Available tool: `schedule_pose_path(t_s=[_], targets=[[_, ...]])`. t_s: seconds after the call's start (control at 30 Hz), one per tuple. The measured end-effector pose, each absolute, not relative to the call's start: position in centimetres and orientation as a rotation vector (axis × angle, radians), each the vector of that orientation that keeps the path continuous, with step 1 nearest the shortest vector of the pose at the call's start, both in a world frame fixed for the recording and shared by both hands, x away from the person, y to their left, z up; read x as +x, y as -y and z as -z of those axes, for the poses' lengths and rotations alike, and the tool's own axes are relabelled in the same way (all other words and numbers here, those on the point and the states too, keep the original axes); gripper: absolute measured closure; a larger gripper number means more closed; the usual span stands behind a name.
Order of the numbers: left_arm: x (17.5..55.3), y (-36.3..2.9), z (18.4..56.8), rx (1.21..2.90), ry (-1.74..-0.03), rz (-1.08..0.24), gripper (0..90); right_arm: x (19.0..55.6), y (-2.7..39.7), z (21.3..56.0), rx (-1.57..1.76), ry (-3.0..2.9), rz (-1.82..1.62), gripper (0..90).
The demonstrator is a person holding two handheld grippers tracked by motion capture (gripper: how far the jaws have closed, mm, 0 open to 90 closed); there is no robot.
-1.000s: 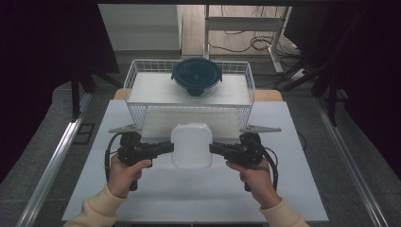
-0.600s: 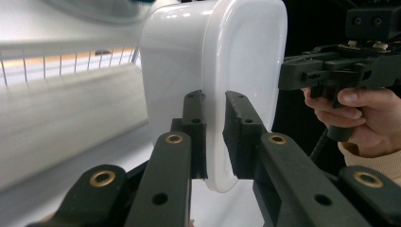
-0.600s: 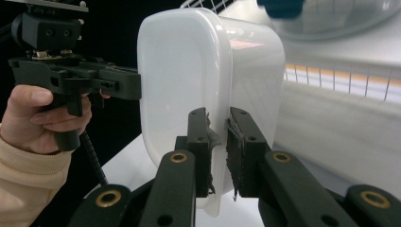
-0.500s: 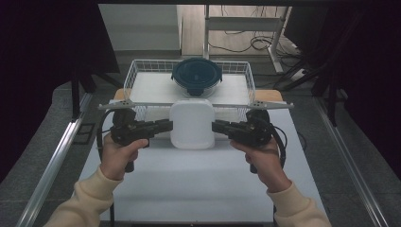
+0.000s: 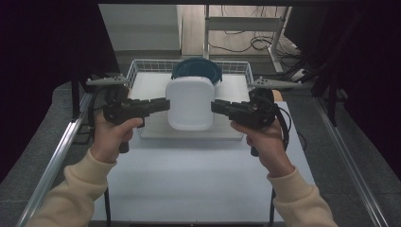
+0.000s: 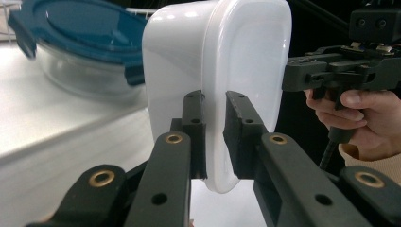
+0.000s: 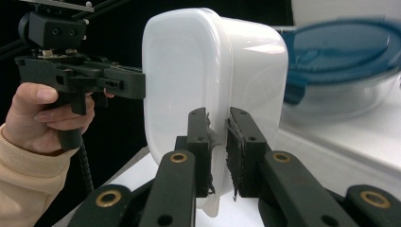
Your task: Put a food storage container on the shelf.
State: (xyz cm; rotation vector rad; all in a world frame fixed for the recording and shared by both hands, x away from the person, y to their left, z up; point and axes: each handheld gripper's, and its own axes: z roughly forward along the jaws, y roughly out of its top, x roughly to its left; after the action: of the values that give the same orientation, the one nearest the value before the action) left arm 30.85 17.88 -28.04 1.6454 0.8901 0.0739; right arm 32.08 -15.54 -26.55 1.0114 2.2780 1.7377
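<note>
High view first: the white tub (image 5: 190,103) now sits higher in the frame than a second ago, up in front of the wire basket (image 5: 137,71) and partly covering the blue-lidded bowl (image 5: 197,70), and both hands have climbed with it. It hangs mid-frame, clear of the white table (image 5: 198,184), between the two grippers. The left gripper (image 5: 165,104) clamps its left edge and the right gripper (image 5: 214,106) clamps its right edge, jaws pointing inward at each other. In the left gripper view the two black pads (image 6: 239,137) pinch the tub's rim at centre frame, with the bowl (image 6: 75,47) at upper left. In the right gripper view the pads (image 7: 201,146) squeeze the rim likewise, bowl (image 7: 340,66) at right. Left hand (image 5: 111,137) and right hand (image 5: 265,144) grip the handles, forearms in cream sleeves rising from the bottom corners.
</note>
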Motion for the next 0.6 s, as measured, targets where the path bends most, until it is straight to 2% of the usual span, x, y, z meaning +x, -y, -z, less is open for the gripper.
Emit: schedule_pose_path(t_s=[0.4,0.6], targets=[[36.8,-18.5,23.7,1.644,-0.898,-0.029,78.9,37.5,15.3,22.2,1.016,-2.284,-1.758,79.1],[40.2,-19.1,22.7,1.636,-0.924,0.015,78.7,40.5,14.6,20.8,1.047,-2.283,-1.75,79.1]])
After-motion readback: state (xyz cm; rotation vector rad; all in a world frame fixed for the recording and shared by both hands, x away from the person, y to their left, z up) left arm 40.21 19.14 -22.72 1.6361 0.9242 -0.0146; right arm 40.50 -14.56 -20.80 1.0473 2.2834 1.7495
